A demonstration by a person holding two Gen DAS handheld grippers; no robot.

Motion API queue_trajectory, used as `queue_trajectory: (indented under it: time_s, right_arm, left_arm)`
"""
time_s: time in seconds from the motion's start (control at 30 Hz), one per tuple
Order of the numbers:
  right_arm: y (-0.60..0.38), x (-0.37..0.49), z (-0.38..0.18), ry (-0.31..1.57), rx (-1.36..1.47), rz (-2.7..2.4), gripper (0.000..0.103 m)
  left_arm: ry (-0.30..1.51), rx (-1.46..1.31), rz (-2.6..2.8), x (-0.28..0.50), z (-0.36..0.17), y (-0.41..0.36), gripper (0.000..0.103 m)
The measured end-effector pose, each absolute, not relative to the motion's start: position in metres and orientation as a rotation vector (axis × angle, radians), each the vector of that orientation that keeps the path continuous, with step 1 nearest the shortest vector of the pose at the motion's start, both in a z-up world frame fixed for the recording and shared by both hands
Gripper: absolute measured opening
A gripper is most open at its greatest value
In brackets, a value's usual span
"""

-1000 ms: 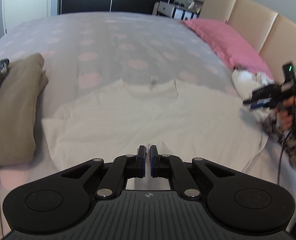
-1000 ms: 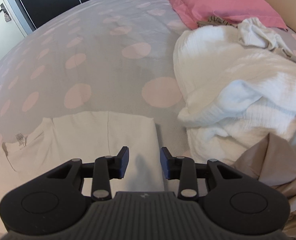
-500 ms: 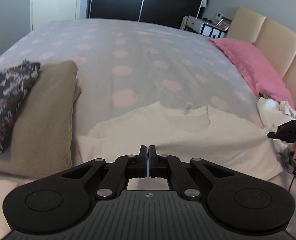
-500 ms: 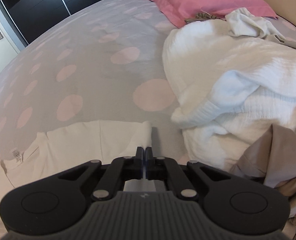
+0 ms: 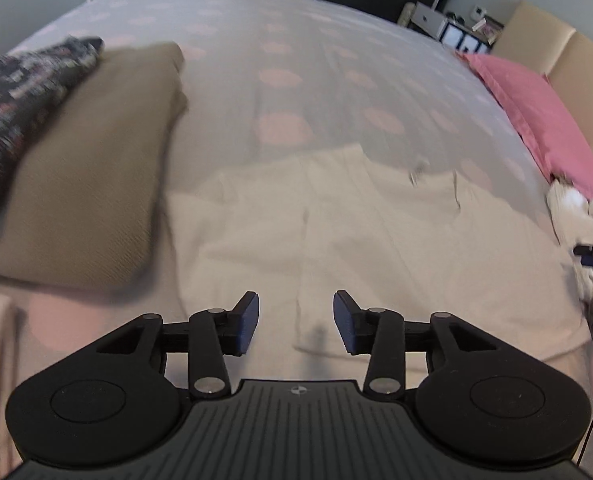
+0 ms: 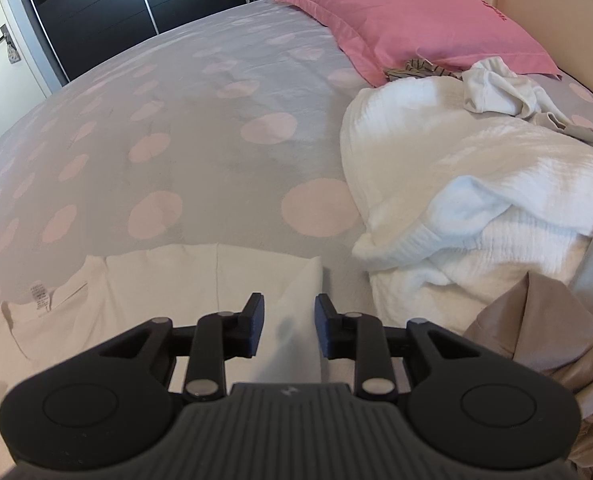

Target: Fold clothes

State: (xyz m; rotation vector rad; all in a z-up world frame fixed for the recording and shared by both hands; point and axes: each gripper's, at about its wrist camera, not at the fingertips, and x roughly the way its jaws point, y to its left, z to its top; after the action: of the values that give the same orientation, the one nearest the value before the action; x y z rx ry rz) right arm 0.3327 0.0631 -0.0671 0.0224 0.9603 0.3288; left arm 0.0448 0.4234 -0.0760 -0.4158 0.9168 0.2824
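My left tongs (image 5: 295, 322) have just been opening and hold nothing; the cream shirt (image 5: 376, 248) lies flat under the gap, low in the frame. My right tongs (image 6: 288, 326) have also just parted, about halfway, over the shirt's folded side edge (image 6: 302, 304) (pads clear of the cloth). At left the shirt nearly meets a folded tan garment (image 5: 84, 168); at right, beyond a thin strip of cover, a white heap (image 6: 468, 184). Beyond the collar the dotted bedspread (image 6: 200, 128) lies open to the pink pillow (image 6: 408, 20), upper right.
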Motion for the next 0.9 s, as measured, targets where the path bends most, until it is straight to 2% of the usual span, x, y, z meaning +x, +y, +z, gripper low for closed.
queue_trajectory:
  time_s: [0.13,0.17,0.23,0.27,0.33,0.57,0.73,0.83,0.87,0.9]
  right_arm:
    - [0.060,0.321,-0.061,0.985,-0.003,0.372,0.031]
    - [0.058,0.316,-0.060,0.989,-0.014,0.388,0.033]
    - [0.052,0.306,-0.058,0.997,-0.055,0.425,0.036]
    - [0.049,0.299,-0.059,1.002,-0.084,0.447,0.037]
    - [0.040,0.286,-0.060,1.006,-0.144,0.490,0.037]
    - [0.016,0.238,-0.067,0.958,-0.389,0.690,0.040]
    - [0.025,0.217,-0.089,0.851,-0.638,0.691,0.042]
    - [0.029,0.222,-0.094,0.829,-0.633,0.662,0.037]
    - [0.029,0.225,-0.094,0.845,-0.625,0.650,0.018]
    - [0.029,0.229,-0.096,0.873,-0.621,0.638,0.008]
  left_arm:
    - [0.970,-0.406,0.278,0.052,-0.094,0.413,0.036]
    - [0.980,-0.411,0.277,0.053,-0.098,0.413,0.029]
    - [0.982,-0.400,0.250,0.053,-0.101,0.411,0.023]
    - [0.979,-0.371,0.236,0.052,-0.100,0.409,0.013]
    - [0.967,-0.360,0.231,0.050,-0.096,0.408,0.002]
    - [0.888,-0.376,0.232,0.042,-0.066,0.407,0.002]
    - [0.839,-0.337,0.223,0.036,-0.043,0.398,0.002]
    - [0.828,-0.311,0.239,0.030,-0.036,0.395,0.002]
    - [0.839,-0.300,0.254,0.028,-0.035,0.395,0.002]
    - [0.866,-0.291,0.271,0.026,-0.037,0.397,0.002]
